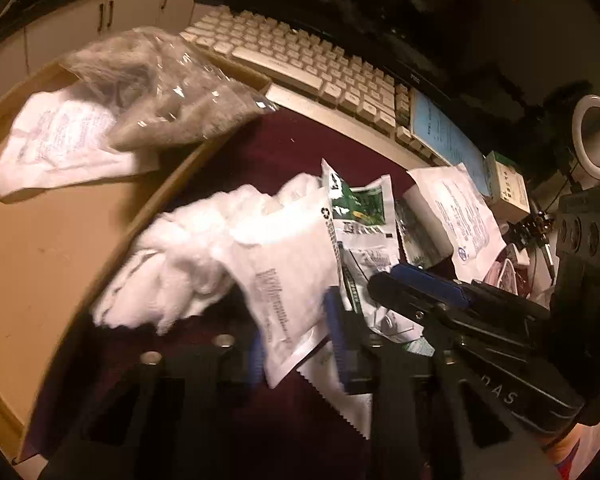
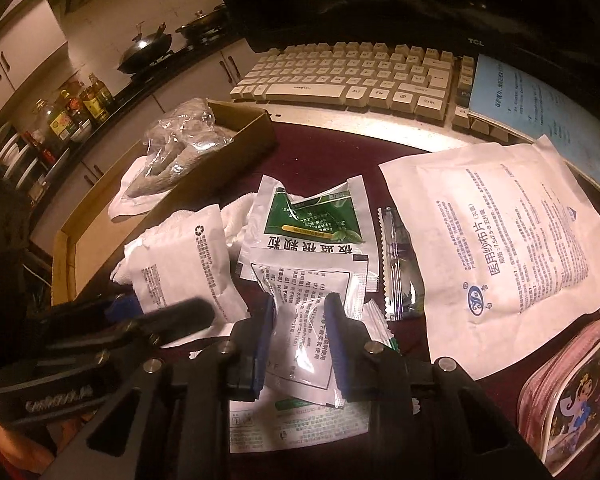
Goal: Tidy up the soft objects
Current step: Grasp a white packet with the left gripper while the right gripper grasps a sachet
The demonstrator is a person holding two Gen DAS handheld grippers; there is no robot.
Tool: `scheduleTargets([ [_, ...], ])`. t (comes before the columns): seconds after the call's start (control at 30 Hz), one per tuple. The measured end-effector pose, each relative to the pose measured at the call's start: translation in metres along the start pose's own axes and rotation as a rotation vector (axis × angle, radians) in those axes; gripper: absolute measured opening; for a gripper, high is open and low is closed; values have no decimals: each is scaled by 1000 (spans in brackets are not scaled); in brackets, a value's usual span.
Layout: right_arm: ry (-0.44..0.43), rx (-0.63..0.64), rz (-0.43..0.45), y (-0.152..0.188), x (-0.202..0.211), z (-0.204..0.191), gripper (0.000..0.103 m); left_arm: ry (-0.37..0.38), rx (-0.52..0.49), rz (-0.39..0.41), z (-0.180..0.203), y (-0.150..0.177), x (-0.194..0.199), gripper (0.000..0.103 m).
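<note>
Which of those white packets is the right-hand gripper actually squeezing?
The small glossy sachet printed in black, pinched and buckled between the right gripper pads; the big gauze packet lies untouched.

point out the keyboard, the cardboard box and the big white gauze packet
keyboard [image 2: 352,76], right wrist view, on the middle keys
cardboard box [image 2: 256,128], right wrist view, on its near side wall
big white gauze packet [image 2: 512,248], right wrist view, on its printed face

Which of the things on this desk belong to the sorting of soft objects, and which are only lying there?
Belong to the job:
- cardboard tray
- white packet in left gripper
- clear sachet in right gripper
- green sachet
- large gauze pack
- clear bag, already in the tray

Just lying about:
- keyboard
- blue sheet
- pink pouch
</note>
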State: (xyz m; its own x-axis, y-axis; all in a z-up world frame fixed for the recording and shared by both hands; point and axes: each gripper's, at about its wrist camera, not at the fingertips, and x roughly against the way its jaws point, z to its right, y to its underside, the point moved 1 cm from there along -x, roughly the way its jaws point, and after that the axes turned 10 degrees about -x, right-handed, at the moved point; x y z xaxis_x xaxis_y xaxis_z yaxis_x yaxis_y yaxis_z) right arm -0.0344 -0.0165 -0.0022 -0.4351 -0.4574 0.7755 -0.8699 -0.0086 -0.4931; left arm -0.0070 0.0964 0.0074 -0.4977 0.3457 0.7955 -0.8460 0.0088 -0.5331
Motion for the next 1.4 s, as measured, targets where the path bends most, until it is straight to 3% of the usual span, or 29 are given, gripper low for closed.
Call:
scheduleTargets([
  [0.17,-7,2,1,1,0,2,28,16,-25,21,5,3,9,10],
  [0.27,-7,1,1,1,0,2,28,7,-50,28,8,5,19,9],
  [0.33,-16,-2,0,0,1,2,23,17,-54,26,9,7,23,9],
  [0.37,-32,-5,-5,0,1,1,12,25,-58,24,9,9,26,8],
  [0.4,-38,-3,-6,0,2,1,7,29,-63,22,10,10,28,8],
  [0.57,-30,-7,-10,0,5,2,7,41,-79,14,8,23,33,8],
  [0.77,-24,-13,12,1,14,4,15,51,-55,16,2,21,30,9],
  [0.83,0,-10,20,1,17,7,30,54,-48,17,1,20,29,9],
  [0.87,8,-11,23,1,18,8,49,56,-45,18,1,20,29,9],
  [0.9,11,-17,34,1,20,10,58,57,-43,19,0,20,28,10],
  [1.23,69,31,16,-2,-4,2,59,39,-6,-19,-1,13,10,14],
  [1.33,94,43,27,-4,-5,1,43,40,-7,-16,0,11,6,15],
  [1.4,89,49,25,-4,-5,1,40,45,1,-10,-2,10,5,14],
])
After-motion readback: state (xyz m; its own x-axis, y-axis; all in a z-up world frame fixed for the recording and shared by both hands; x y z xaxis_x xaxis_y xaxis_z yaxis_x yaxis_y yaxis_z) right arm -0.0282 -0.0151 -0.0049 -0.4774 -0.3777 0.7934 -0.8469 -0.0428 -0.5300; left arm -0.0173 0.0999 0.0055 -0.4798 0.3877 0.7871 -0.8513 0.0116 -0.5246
